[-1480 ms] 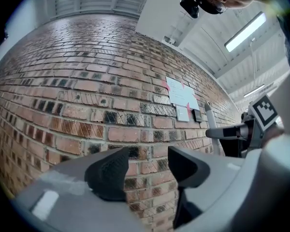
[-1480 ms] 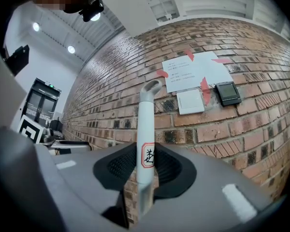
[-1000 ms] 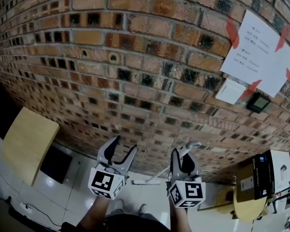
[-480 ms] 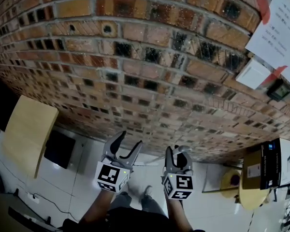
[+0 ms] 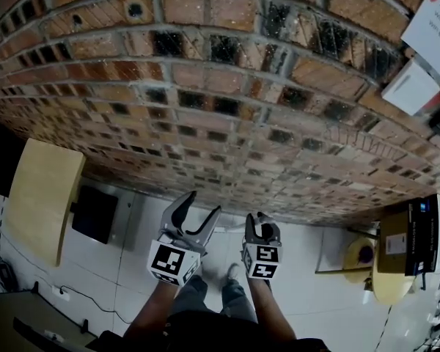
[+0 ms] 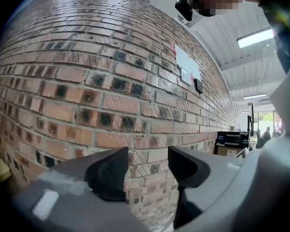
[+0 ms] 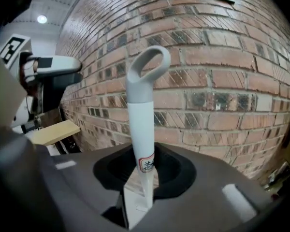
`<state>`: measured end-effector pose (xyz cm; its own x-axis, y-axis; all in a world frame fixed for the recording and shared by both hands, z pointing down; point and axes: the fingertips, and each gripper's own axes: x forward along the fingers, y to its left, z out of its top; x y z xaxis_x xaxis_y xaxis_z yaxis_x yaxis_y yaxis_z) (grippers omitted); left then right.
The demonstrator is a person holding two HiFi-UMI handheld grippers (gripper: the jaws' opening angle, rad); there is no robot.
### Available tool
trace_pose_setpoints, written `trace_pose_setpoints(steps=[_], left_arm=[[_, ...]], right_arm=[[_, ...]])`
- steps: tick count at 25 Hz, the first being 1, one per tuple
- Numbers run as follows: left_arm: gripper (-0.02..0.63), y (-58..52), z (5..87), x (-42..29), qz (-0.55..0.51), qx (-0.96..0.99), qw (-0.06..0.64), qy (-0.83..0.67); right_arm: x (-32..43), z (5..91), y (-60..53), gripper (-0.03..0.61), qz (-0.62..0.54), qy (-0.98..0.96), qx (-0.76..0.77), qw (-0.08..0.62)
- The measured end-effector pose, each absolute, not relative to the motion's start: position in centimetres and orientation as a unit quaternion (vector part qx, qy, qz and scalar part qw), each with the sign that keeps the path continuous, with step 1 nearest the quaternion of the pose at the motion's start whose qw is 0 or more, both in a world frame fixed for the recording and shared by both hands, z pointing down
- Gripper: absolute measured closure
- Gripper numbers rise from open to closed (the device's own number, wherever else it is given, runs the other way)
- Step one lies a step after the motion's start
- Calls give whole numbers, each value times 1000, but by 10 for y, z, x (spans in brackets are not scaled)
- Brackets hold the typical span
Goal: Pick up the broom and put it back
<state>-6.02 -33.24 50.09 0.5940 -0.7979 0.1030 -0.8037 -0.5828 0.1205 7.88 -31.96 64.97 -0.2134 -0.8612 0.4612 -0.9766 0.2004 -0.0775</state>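
The broom handle (image 7: 141, 124) is a white tube that ends in a grey hanging loop (image 7: 147, 66). It stands upright between the jaws of my right gripper (image 7: 142, 170), which is shut on it close in front of the brick wall. In the head view the right gripper (image 5: 259, 222) sits low at centre, and only the grey loop shows above it. The broom's head is hidden. My left gripper (image 5: 204, 204) is just to its left with its fingers spread in a V. In the left gripper view the left gripper (image 6: 149, 170) has only wall between its pads.
A red brick wall (image 5: 227, 101) fills the view ahead. A light wooden board (image 5: 40, 196) and a black box (image 5: 95, 215) are on the left. A cardboard box with a black carton (image 5: 407, 237) and a yellow round object (image 5: 359, 259) stand on the right. Taped papers (image 5: 436, 20) hang on the wall.
Both grippers have sunk and drawn closer together in front of the wall. The broom's shaft, seen between them a second ago, is now hidden behind the right gripper.
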Motion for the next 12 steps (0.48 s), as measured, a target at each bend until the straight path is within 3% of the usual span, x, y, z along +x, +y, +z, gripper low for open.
trace_pose_setpoints(steps=[12], left_arm=[[357, -329, 526, -59, 49, 884, 100, -455]], right_arm=[[83, 764, -329, 475, 230, -730, 600, 233]])
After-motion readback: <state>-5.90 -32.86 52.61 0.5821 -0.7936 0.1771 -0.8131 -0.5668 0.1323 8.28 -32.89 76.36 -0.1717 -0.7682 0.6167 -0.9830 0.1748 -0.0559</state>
